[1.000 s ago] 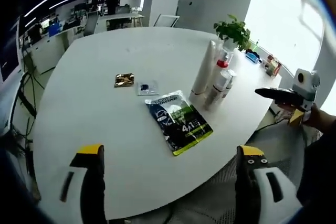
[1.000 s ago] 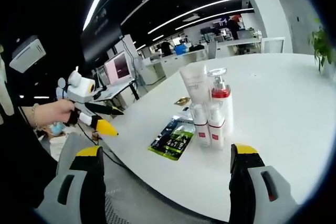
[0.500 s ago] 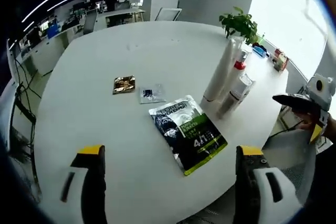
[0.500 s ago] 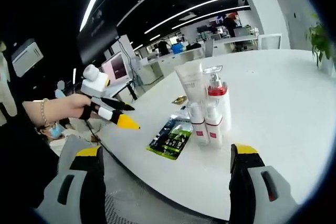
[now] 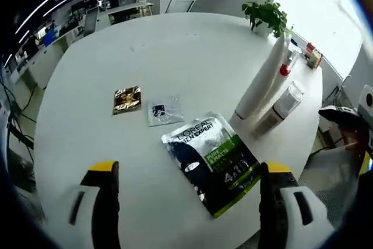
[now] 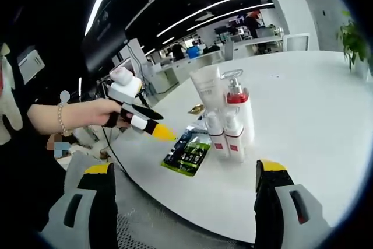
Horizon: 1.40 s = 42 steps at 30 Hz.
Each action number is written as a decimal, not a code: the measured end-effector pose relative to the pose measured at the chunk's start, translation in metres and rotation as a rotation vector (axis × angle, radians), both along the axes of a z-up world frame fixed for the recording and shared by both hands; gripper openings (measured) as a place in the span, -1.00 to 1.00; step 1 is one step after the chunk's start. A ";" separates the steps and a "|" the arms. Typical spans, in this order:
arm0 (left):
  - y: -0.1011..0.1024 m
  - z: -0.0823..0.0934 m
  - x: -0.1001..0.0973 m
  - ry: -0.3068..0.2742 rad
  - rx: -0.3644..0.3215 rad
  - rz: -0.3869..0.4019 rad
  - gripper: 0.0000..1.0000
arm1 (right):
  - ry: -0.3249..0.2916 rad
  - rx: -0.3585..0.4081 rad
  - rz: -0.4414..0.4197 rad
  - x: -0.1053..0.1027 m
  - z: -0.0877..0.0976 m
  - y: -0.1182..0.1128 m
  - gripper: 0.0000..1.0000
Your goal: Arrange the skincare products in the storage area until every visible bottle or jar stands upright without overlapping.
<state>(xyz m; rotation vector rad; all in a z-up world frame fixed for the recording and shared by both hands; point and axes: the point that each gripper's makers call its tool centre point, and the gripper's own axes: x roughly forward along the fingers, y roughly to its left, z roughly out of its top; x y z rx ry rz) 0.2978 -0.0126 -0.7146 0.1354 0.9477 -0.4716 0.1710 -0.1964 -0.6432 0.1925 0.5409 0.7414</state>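
White bottles [image 6: 230, 123] upright beside flat sachet [image 5: 211, 159].

sachet [image 5: 211, 162] | "L'OREAL MEN EXPERT", "4in1" | other labels on the products: unreadable

table [image 5: 175, 51]: smooth matt white | sachet [image 5: 212, 161]: glossy foil | tube [image 5: 262, 81]: matt plastic

I'm in an open-plan office: rows of desks [image 6: 256, 38] with a monitor [image 6: 131, 74], strip ceiling lights [image 6: 215, 11], a potted plant [image 5: 265, 14]
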 end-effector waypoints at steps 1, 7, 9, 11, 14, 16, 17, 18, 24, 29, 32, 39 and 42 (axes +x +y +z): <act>-0.001 -0.002 0.004 0.004 0.004 0.003 0.92 | 0.001 -0.001 0.000 0.000 0.000 0.000 0.99; -0.005 -0.010 0.024 0.019 0.006 0.033 0.90 | 0.011 0.002 -0.008 0.000 -0.001 0.000 0.99; -0.005 -0.012 0.030 0.019 0.017 0.037 0.89 | 0.013 0.003 -0.012 0.000 0.000 0.000 0.99; -0.007 -0.012 0.034 0.020 0.020 0.037 0.90 | 0.017 0.005 -0.015 0.000 0.000 0.000 0.99; -0.010 -0.017 0.044 0.019 0.028 0.044 0.88 | 0.020 0.006 -0.020 0.001 0.000 0.000 0.98; -0.010 -0.020 0.049 0.023 0.031 0.051 0.86 | 0.022 0.005 -0.024 0.001 0.000 0.000 0.98; -0.011 -0.022 0.053 0.027 0.030 0.060 0.85 | 0.023 0.006 -0.025 0.001 0.000 -0.001 0.98; -0.012 -0.025 0.059 0.030 0.028 0.063 0.83 | 0.024 0.006 -0.028 0.001 0.000 -0.001 0.98; -0.013 -0.037 0.067 0.053 0.031 0.096 0.74 | 0.028 0.006 -0.039 0.002 -0.001 -0.003 0.97; -0.015 -0.039 0.072 0.061 0.022 0.113 0.61 | 0.033 0.008 -0.048 0.003 -0.001 -0.004 0.97; -0.015 -0.041 0.076 0.057 0.028 0.121 0.55 | 0.036 0.008 -0.054 0.004 -0.002 -0.005 0.97; -0.016 -0.043 0.085 0.039 0.018 0.150 0.33 | 0.040 0.014 -0.073 0.006 -0.002 -0.008 0.96; -0.017 -0.045 0.088 0.040 0.030 0.138 0.28 | 0.043 0.015 -0.075 0.006 -0.002 -0.008 0.96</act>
